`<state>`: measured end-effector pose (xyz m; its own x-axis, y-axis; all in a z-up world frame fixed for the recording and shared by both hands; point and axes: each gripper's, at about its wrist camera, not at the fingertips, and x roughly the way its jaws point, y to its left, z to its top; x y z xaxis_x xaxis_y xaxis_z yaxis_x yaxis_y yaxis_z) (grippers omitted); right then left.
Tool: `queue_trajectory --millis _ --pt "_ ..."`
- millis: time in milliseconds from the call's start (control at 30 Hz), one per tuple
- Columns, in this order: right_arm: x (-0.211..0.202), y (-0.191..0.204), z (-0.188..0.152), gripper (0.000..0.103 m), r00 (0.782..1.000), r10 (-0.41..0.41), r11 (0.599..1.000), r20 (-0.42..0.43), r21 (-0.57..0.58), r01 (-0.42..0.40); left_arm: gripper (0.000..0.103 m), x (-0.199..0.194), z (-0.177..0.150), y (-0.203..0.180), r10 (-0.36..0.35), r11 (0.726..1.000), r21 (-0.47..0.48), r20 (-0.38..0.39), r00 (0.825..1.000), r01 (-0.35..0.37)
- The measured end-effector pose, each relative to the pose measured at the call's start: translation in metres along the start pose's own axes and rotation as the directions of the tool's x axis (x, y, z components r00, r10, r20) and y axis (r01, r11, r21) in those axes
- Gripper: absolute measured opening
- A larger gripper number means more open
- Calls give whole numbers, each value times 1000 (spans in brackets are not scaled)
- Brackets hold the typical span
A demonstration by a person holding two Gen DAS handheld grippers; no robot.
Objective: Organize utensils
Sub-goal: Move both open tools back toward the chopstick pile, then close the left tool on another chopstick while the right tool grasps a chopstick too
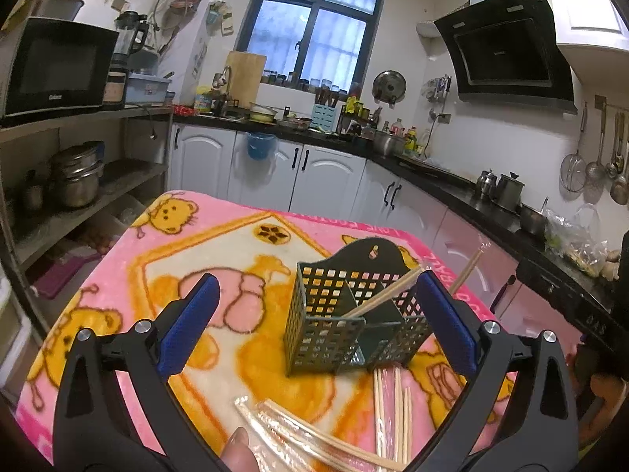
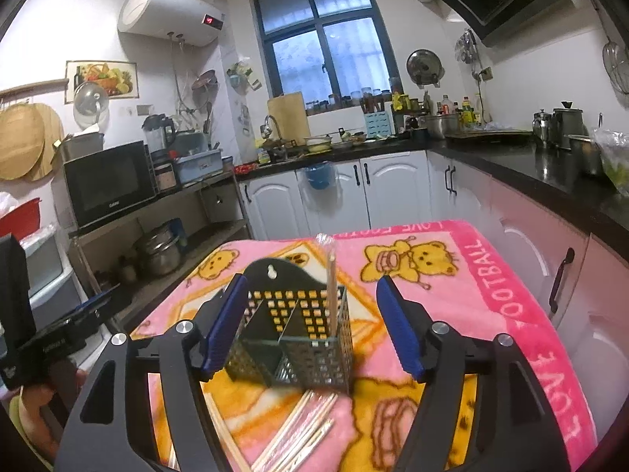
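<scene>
A dark green perforated utensil holder [image 1: 346, 322] with divided compartments stands on the pink bear-print blanket [image 1: 157, 244]. One wrapped pair of wooden chopsticks [image 1: 397, 291] leans in its right compartment. Several loose wrapped chopsticks [image 1: 387, 413] lie on the blanket in front of it. My left gripper [image 1: 318, 322] is open and empty, its jaws on either side of the holder, nearer the camera. In the right wrist view the holder [image 2: 298, 334] stands with the chopsticks [image 2: 331, 287] upright in it, more chopsticks [image 2: 298, 428] lie in front, and my right gripper [image 2: 310, 326] is open around the holder.
White kitchen cabinets [image 1: 326, 173] and a black counter [image 1: 471, 192] run behind and to the right. A shelf with a microwave [image 1: 59, 67] and steel pots [image 1: 76, 175] stands on the left. The left gripper's body [image 2: 51, 338] shows at the right view's left edge.
</scene>
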<state>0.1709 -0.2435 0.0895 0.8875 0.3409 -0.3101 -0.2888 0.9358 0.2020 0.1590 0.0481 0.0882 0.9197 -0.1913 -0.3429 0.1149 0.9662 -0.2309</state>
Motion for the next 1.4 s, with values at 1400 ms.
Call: queue_trajectory --millis 1400 --pt "11 27 -91 66 962 47 995 -271 -72 -68 92 -6 -73 60 118 983 -118 -190 975 -142"
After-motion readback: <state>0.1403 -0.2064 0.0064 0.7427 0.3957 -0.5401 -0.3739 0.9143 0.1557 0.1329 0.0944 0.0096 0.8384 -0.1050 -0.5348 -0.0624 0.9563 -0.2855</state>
